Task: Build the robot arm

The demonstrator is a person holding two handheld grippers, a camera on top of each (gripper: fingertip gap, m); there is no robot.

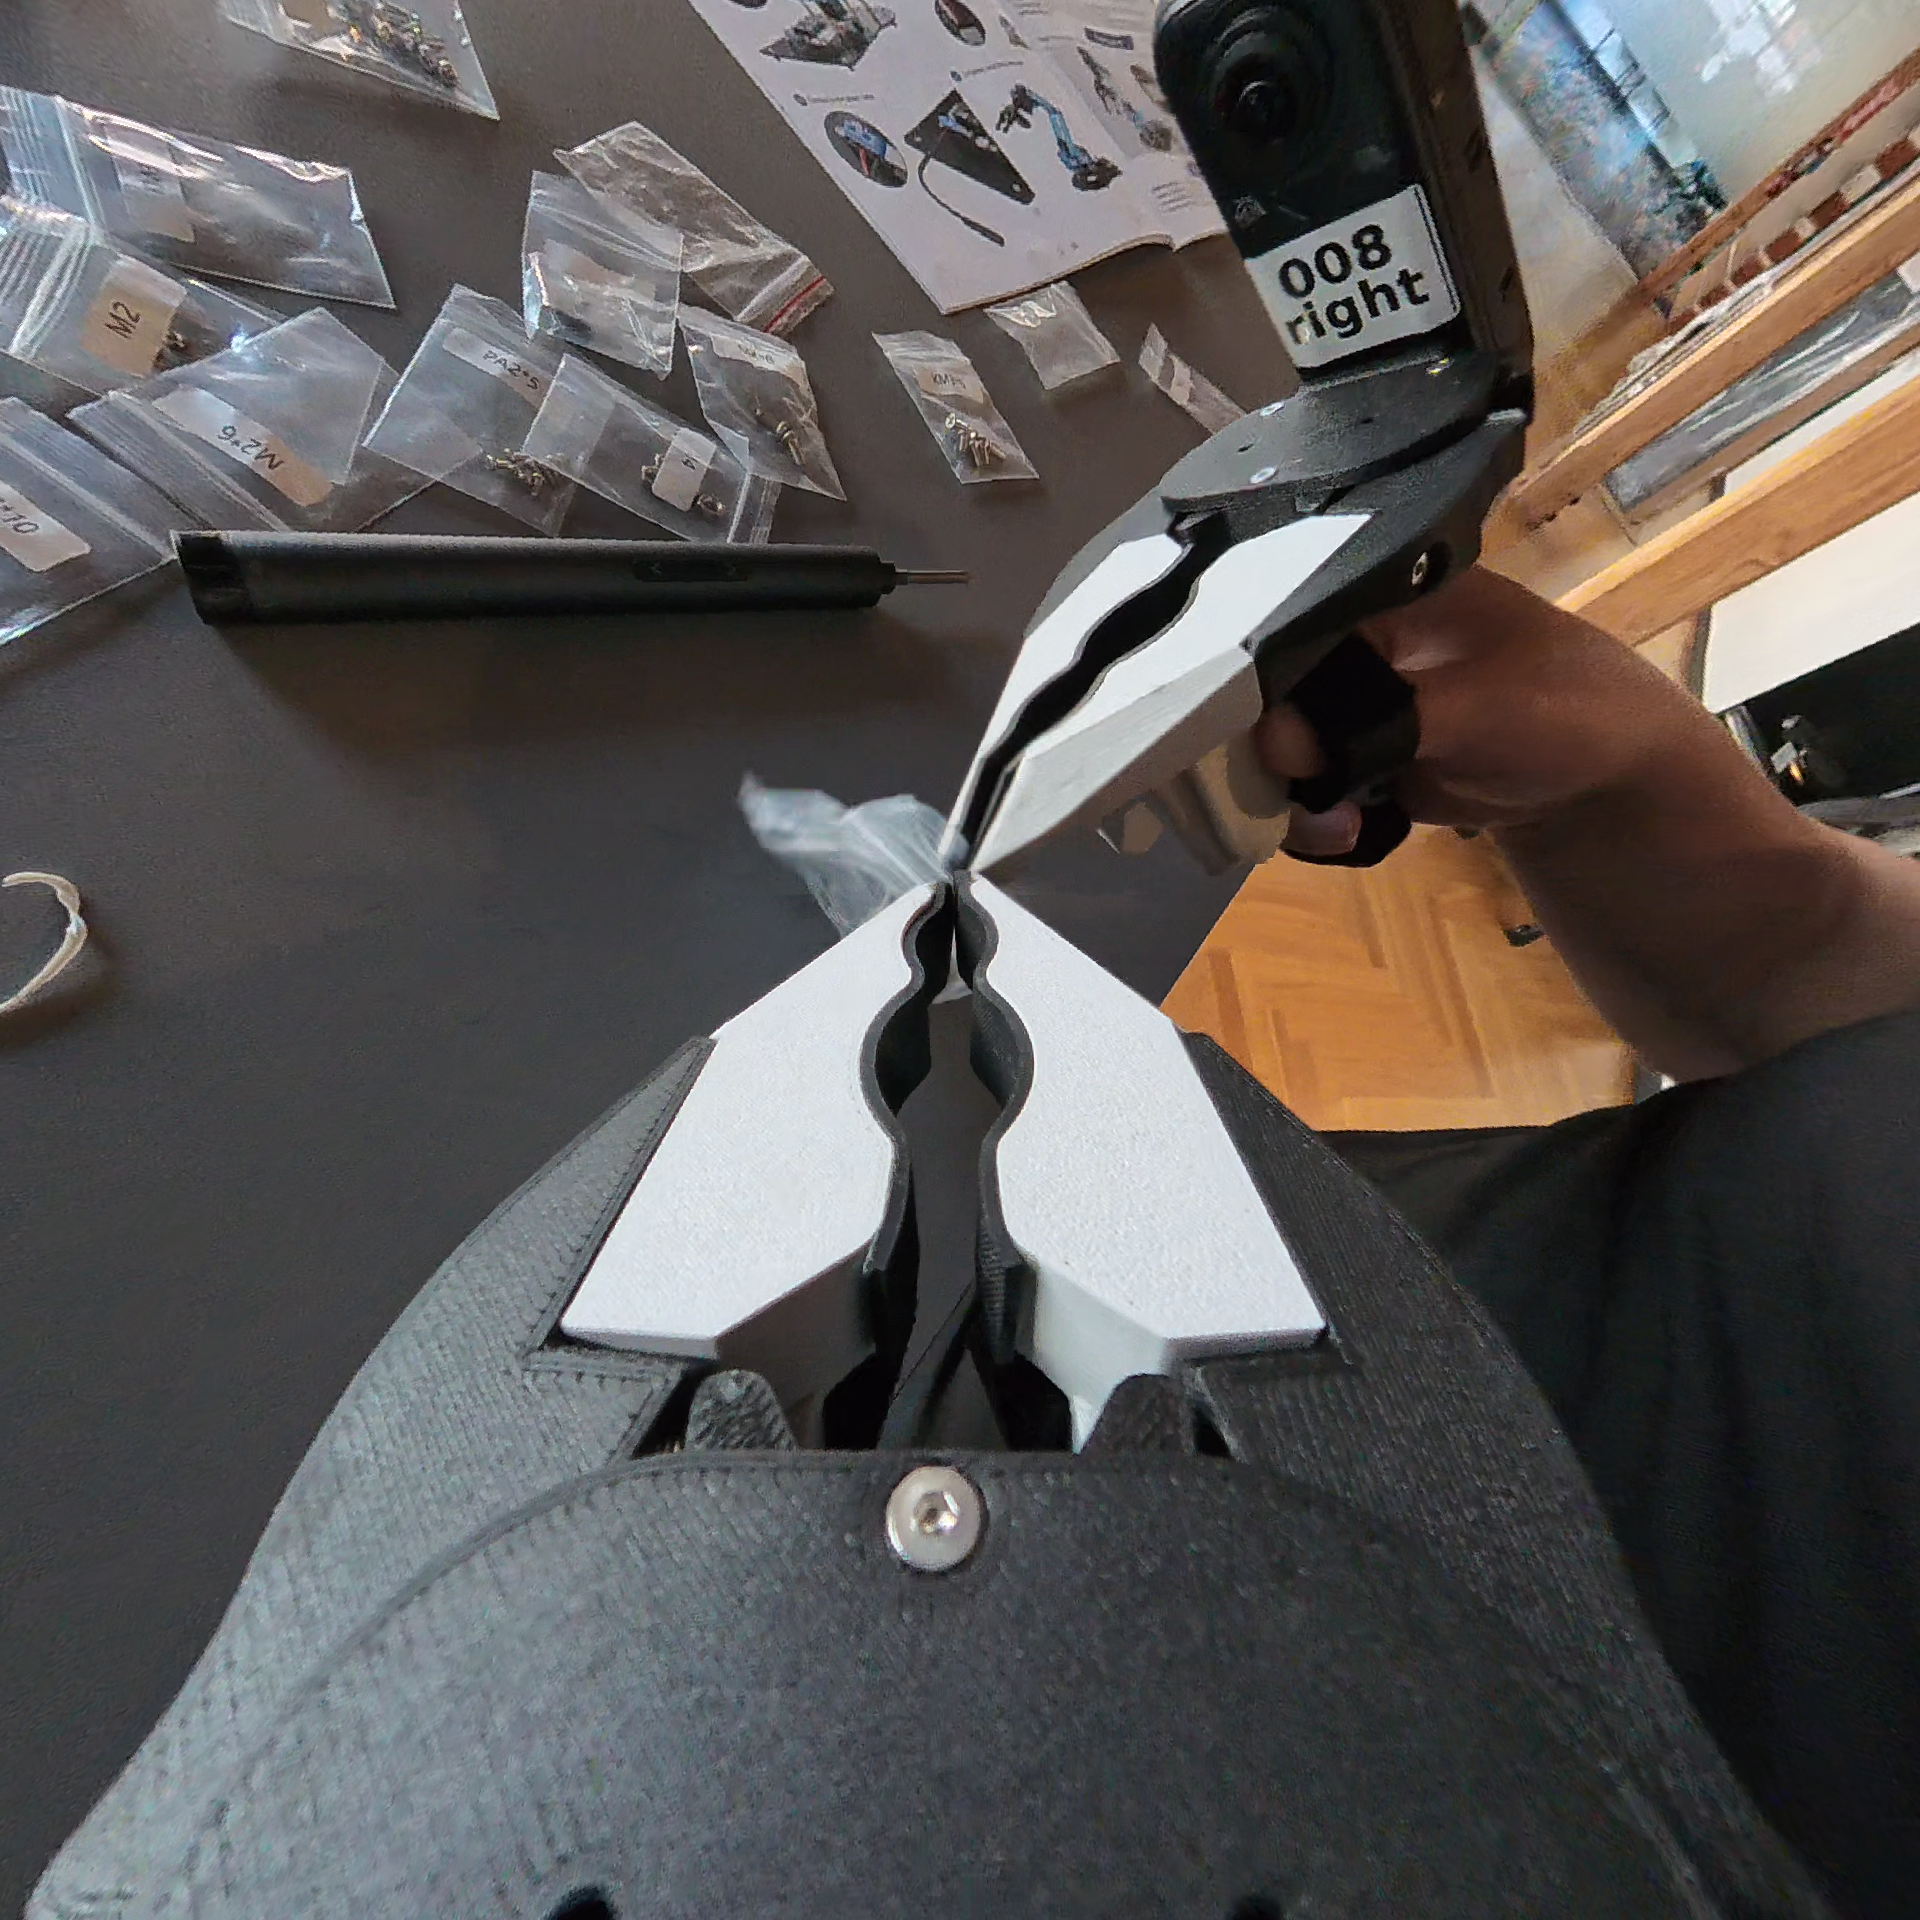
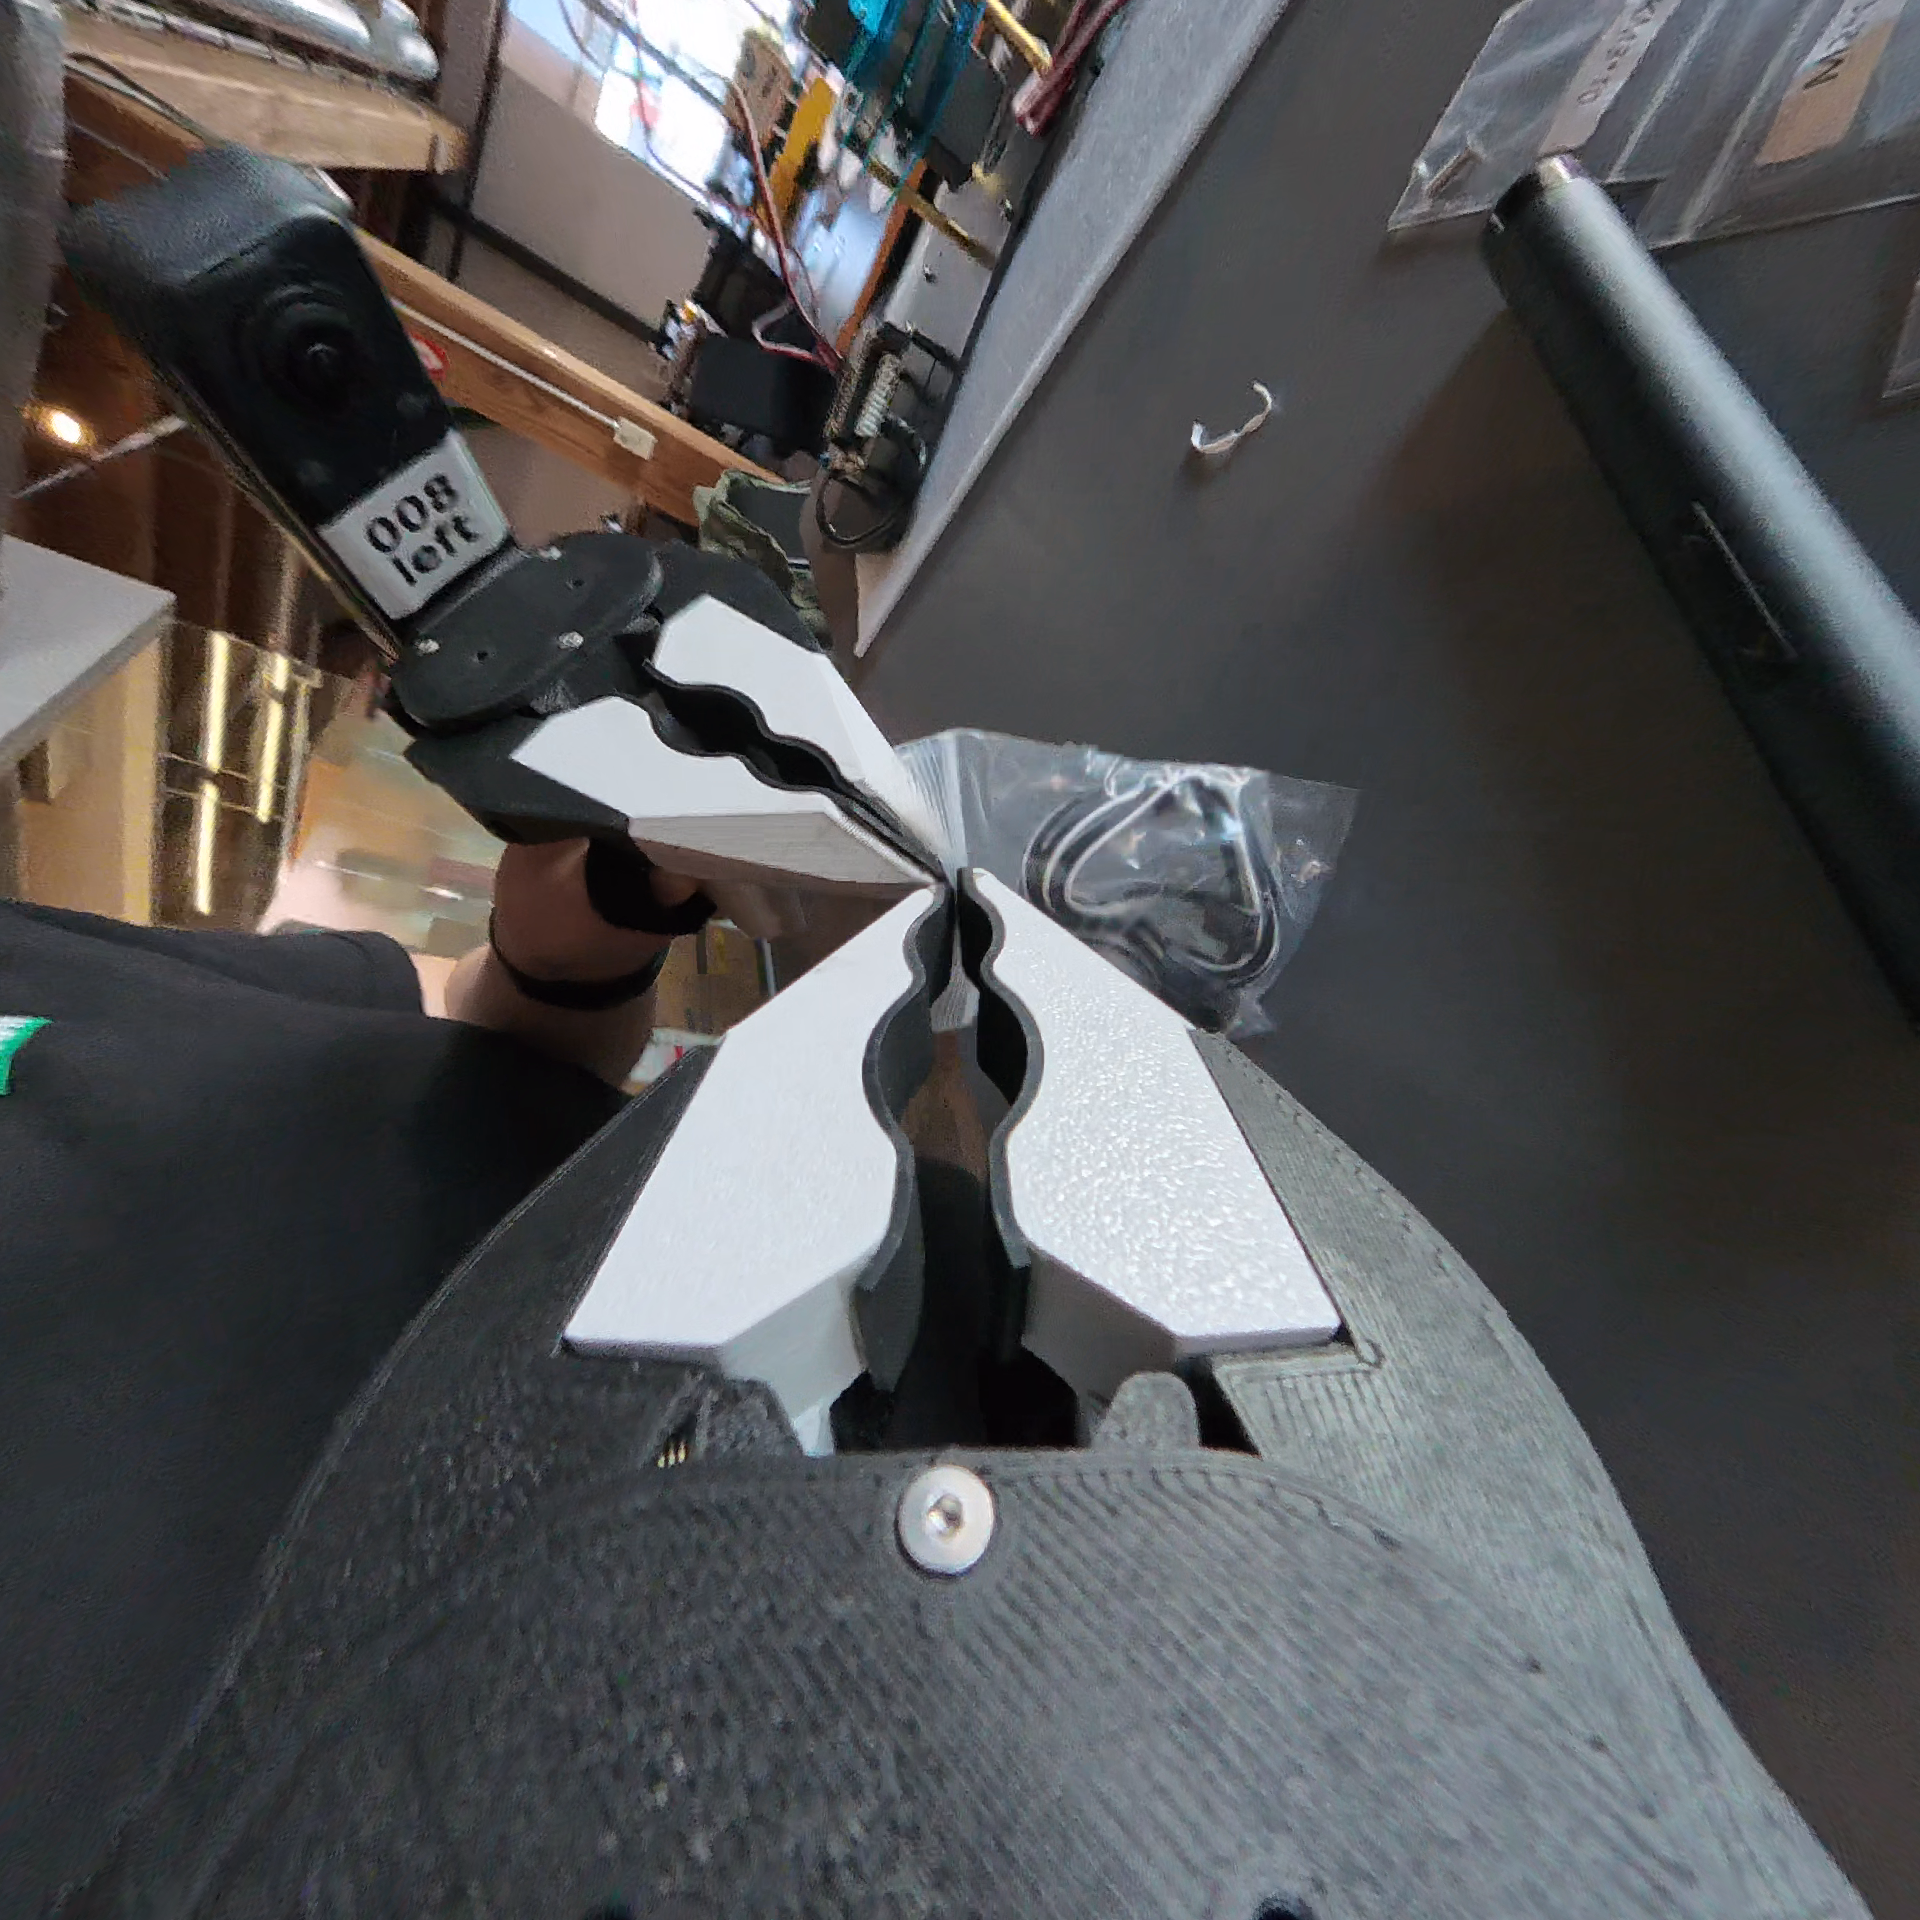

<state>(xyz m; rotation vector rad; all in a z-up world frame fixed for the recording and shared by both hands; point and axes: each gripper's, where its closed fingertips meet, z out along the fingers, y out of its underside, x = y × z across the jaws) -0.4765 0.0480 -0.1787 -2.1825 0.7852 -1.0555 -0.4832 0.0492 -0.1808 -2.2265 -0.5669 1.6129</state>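
A small clear plastic bag [image 2: 1143, 883] with a coiled black cable inside is held over the near edge of a dark table [image 1: 312, 1091]. My left gripper [image 1: 954, 890] is shut on one edge of the bag [image 1: 842, 836], jaws pressed together at the tips. My right gripper [image 2: 957, 883] is shut on the same edge, right beside it. The two grippers' tips meet almost point to point; the right gripper [image 1: 961, 857] comes in from the upper right in the left wrist view, and the left gripper [image 2: 928, 868] from the upper left in the right wrist view.
A black electric screwdriver [image 1: 520, 577] lies on the table behind the bag, also in the right wrist view [image 2: 1714, 540]. Several small clear bags of screws [image 1: 488, 416] lie beyond it, an open instruction booklet [image 1: 987, 135] farther back. A torn white strip [image 1: 52, 935] lies left. Wooden floor [image 1: 1382, 987] is right of the table edge. The grippers are tip to tip, or close to it. Both grippers' tips are roughly 12 cm from the black electric screwdriver [image 1: 520, 577].
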